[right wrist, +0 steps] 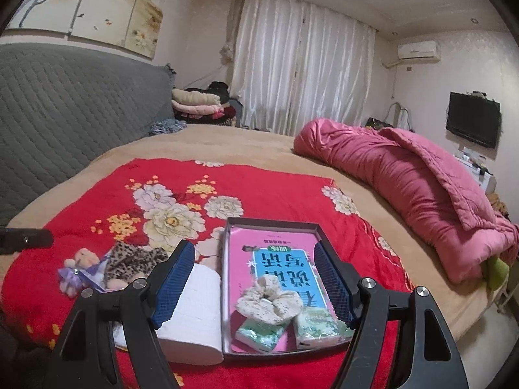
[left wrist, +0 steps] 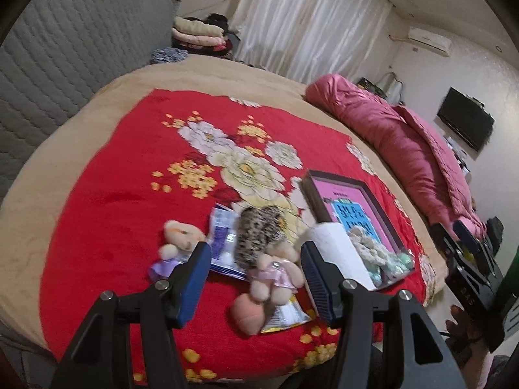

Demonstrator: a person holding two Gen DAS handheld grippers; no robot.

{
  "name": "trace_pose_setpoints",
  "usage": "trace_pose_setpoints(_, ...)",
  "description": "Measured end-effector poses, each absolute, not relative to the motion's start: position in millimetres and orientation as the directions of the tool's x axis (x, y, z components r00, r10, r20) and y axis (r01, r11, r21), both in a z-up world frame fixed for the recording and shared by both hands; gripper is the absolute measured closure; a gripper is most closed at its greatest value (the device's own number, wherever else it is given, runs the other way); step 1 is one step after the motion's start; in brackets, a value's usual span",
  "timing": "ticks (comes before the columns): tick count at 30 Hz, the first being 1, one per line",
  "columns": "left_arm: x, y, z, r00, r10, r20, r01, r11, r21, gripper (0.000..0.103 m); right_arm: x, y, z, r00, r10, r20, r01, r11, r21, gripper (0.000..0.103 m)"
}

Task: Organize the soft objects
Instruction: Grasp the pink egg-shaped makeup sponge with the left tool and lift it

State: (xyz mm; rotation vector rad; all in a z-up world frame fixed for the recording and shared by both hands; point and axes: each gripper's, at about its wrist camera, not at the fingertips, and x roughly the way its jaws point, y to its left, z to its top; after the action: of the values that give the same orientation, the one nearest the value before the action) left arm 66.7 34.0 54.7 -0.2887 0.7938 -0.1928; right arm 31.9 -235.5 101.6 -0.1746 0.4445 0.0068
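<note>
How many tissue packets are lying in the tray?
2. One tissue packet lies at the tray's near edge, below the scrunchie; another beside it, rightward. Others may be hidden.

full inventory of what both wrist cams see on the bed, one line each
tray: 1, dark brown, on red blanket
scrunchie: 1, cream, in tray
tissue packs: 2, green-white, tray's near end
paper roll: 1, white, left of tray
leopard plush: 1, left of roll
plush bears: 2, beige, pink and purple dresses
peach plush: 1, nearest edge
quilt: 1, pink, right
left gripper: open
right gripper: open
</note>
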Motion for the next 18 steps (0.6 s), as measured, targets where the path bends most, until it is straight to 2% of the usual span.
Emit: trace_pose_setpoints(18, 56.5, 98.3, 51.3, 0.705, -0.202, -0.68, -0.06, 0.938, -0.341, 0.046, 11.3, -172.4, 109.4, 0.89, 0.111, -0.442, -0.222, 0.953, -0.207, 0.026)
